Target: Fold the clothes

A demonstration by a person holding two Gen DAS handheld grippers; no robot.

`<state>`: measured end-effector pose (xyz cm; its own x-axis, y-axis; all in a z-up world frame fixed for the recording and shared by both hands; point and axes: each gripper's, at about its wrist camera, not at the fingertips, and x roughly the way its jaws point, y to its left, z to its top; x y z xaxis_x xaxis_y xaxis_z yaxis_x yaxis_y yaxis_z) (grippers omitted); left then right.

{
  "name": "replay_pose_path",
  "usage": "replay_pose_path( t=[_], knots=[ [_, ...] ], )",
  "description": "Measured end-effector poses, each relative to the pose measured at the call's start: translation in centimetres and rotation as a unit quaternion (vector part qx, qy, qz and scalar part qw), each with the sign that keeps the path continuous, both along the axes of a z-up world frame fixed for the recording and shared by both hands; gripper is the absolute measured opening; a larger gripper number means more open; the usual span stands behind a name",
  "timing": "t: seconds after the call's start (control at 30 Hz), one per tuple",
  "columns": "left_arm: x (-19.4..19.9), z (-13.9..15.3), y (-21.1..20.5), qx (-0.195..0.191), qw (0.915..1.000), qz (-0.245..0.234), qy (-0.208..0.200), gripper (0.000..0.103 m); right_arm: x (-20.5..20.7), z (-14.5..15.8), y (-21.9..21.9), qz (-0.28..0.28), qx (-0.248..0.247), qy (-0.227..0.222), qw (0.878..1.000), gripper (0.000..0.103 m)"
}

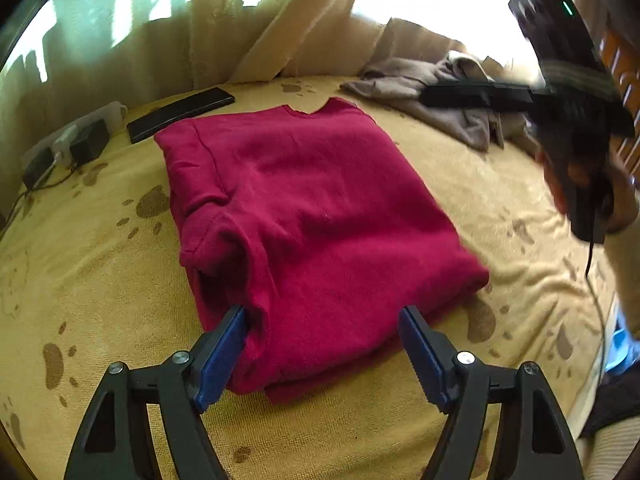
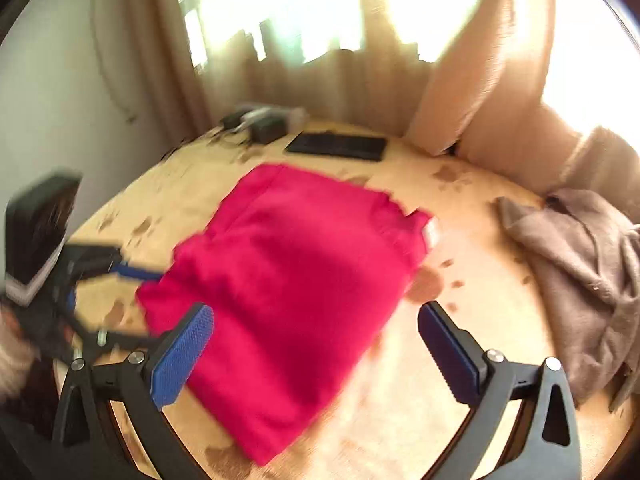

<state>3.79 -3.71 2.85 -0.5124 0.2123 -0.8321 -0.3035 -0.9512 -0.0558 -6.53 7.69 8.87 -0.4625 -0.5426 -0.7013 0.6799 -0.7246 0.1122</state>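
A red sweater [image 1: 312,208] lies folded into a rough rectangle on the yellow paw-print bedspread [image 1: 100,280], neckline at the far end. My left gripper [image 1: 322,312] stands open at its near edge. The left blue pad [image 1: 224,356] touches a fold and the right pad is clear of the cloth. In the right wrist view, which is blurred, the red sweater [image 2: 300,280] lies under my right gripper [image 2: 316,310], which is open and pressing on nothing. The left gripper's blue finger [image 2: 136,272] shows at the sweater's left edge.
A grey garment [image 1: 420,84] [image 2: 580,260] lies crumpled at the far right of the bed. A flat black slab [image 1: 180,112] [image 2: 338,146] and a power strip with plugs [image 1: 68,148] sit at the back, below beige curtains [image 1: 224,20]. A cable trails by the right bed edge.
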Motion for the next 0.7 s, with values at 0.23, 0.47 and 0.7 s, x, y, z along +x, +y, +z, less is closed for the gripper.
replay_pose_path(
  t=[0.23,0.47,0.7],
  knots=[
    [0.8,-1.4,0.8,-0.017,0.9998,-0.005,0.007,0.086,-3.9,-1.2,-8.8,0.047,0.087,0.033,0.995,0.103],
    [2.0,-1.8,0.5,-0.024,0.9994,-0.017,0.02,0.086,-7.6,-7.0,-12.8,0.024,0.153,0.042,0.987,0.103],
    [1.9,1.1,-1.6,0.05,0.9983,0.001,0.028,0.086,-8.6,-7.3,-13.7,0.019,0.164,0.041,0.985,0.103]
  ],
)
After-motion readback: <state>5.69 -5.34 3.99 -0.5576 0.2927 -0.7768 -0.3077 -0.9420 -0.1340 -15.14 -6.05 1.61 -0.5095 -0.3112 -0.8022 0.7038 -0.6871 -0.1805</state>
